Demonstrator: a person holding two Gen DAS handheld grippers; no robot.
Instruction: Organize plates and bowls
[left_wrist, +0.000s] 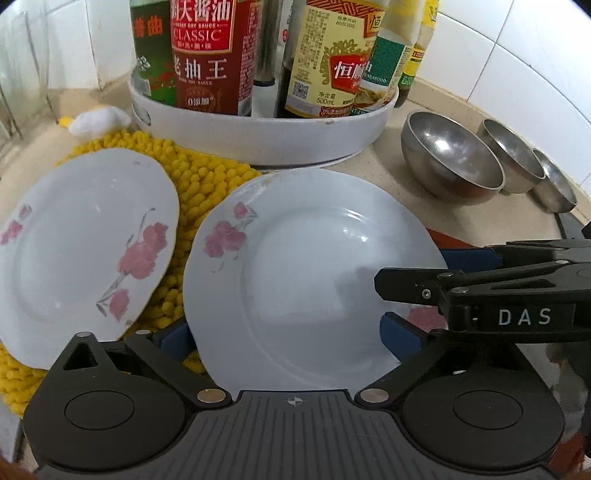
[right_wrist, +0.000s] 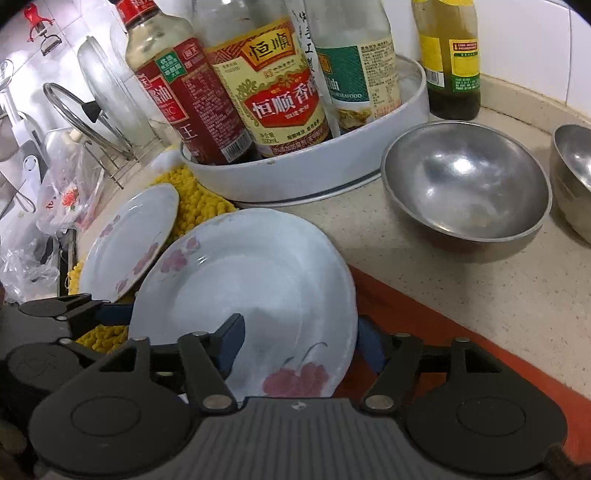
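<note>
- A white plate with pink flowers, the near plate (left_wrist: 295, 280) (right_wrist: 251, 295), sits tilted between both grippers, partly over the yellow mat (left_wrist: 199, 192) (right_wrist: 199, 206) and partly over the red counter edge (right_wrist: 443, 332).
- The left gripper (left_wrist: 291, 336) has its blue-padded fingers spread wide on either side of the plate's near rim; whether the pads touch the rim cannot be told.
- The right gripper (right_wrist: 299, 343) pinches the plate's right rim: one blue finger lies over the upper face, the other sits behind the rim.
- In the left wrist view the right gripper reaches in from the right across the plate's right side.
- A second flowered plate, the far plate (left_wrist: 85, 247) (right_wrist: 129, 243), lies on the mat just left of the near plate, apart from both grippers.
- Three steel bowls stand in a row on the beige counter (right_wrist: 443, 288) to the right: the big bowl (left_wrist: 450, 155) (right_wrist: 465, 181), the middle bowl (left_wrist: 511, 157) (right_wrist: 572, 177) and the small bowl (left_wrist: 554, 182).
- Behind the plates a white round tray (left_wrist: 266, 136) (right_wrist: 306, 166) holds sauce bottles (left_wrist: 207, 55) (right_wrist: 273, 85).
- A dark bottle with a yellow label (right_wrist: 448, 59) stands on the counter beside the tray.
- Glass lids in a wire rack (right_wrist: 103, 96) stand at the far left.
</note>
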